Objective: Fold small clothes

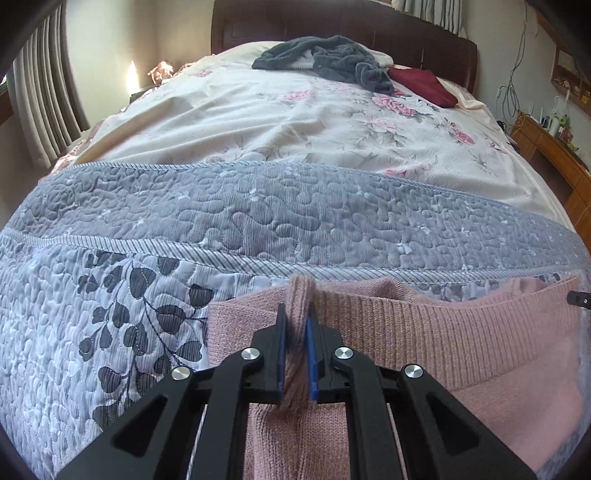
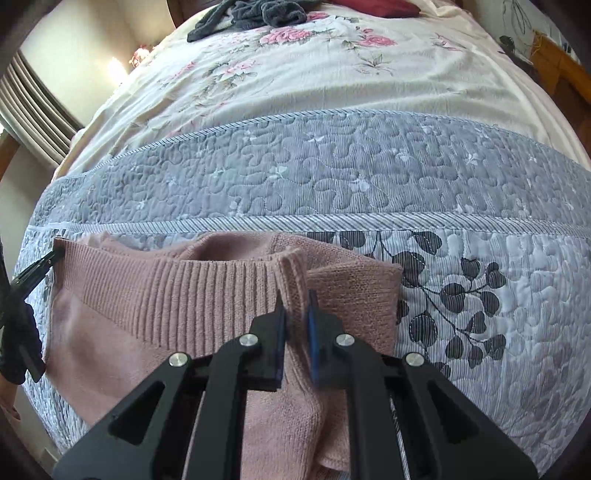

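Left gripper (image 1: 296,332): nearest the left wrist camera, jaws nearly together, pinching a raised fold of the pink sweater (image 1: 424,350); blue pads (image 1: 312,362) press the knit on both sides.
Sweater, left view: lies on the quilt (image 1: 147,302) at the near end of the bed, ribbed band running off to the right; pinched fold stands up above the fingertips.
Right gripper tip, left view: small black tip (image 1: 578,298) at the right frame edge, at the sweater's far corner; contact too small to tell.
Quilt: grey-blue, leaf print near the camera, plain stitched band beyond.
Bed beyond: floral sheet (image 1: 295,122), a grey garment (image 1: 332,59) and a dark red cloth (image 1: 421,85) near the headboard (image 1: 295,22), well apart from the sweater.
Right gripper (image 2: 297,325): nearest the right wrist camera, jaws nearly together, gripping an upright fold at the sweater's ribbed edge.
Sweater, right view: spread to the left over the quilt, ribbed band curving across, a doubled layer just right of the fingers.
Left gripper, right view: black tip at the sweater's left corner, touching the knit edge.
Background, right view: floral sheet, grey garment at the top.
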Action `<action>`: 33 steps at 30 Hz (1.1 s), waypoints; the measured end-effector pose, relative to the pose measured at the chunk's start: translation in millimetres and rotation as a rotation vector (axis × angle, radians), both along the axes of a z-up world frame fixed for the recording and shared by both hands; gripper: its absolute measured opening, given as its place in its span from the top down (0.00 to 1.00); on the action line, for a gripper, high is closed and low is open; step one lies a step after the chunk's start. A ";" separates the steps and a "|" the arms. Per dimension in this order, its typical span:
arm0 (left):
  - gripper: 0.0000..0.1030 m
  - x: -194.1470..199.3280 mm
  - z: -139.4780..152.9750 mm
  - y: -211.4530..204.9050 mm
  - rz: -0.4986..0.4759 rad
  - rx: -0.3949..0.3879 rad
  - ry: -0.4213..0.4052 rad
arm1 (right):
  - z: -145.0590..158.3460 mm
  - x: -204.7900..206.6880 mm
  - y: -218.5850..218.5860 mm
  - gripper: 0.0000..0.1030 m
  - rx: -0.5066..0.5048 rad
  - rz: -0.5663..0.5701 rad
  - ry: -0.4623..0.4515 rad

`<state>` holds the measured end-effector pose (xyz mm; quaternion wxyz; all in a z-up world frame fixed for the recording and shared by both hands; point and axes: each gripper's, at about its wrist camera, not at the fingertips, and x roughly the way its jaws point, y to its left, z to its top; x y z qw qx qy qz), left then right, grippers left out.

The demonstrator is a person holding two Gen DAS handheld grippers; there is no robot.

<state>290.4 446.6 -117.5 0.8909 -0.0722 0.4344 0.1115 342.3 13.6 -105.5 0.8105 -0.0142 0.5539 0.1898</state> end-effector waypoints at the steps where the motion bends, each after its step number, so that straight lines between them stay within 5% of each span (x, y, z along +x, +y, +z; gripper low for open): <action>1: 0.91 1.2 -4.6 1.0 0.004 -0.002 0.007 | -4.5 0.7 0.1 0.91 -0.004 -0.002 0.007; 8: 0.84 0.0 -16.4 8.9 0.042 -0.043 0.046 | -22.4 5.0 -5.2 0.81 0.002 -0.042 0.053; 10: 0.67 -5.3 -9.1 13.2 0.071 -0.063 0.052 | -13.8 1.2 -12.2 0.72 0.034 -0.053 0.062; 14: 0.55 -28.3 12.8 12.7 0.081 -0.041 0.031 | 13.7 -25.4 -34.6 0.63 0.110 -0.055 0.057; 21: 0.50 -77.2 36.1 -34.3 -0.023 -0.068 0.021 | 23.2 -104.4 -59.6 0.59 0.164 0.027 0.137; 27: 0.47 -97.6 18.4 -88.7 -0.125 -0.061 0.068 | -2.2 -152.8 -63.9 0.58 0.196 0.045 0.227; 28: 0.47 -98.2 12.8 -94.6 -0.137 -0.058 0.082 | -7.1 -157.4 -62.6 0.59 0.196 0.050 0.243; 31: 0.47 -98.7 -4.1 -103.6 -0.141 -0.062 0.119 | -14.3 -165.8 -58.9 0.87 0.198 0.066 0.274; 33: 0.47 -99.0 -14.9 -103.5 -0.126 -0.054 0.143 | -9.4 -168.2 -58.8 0.92 0.172 0.066 0.249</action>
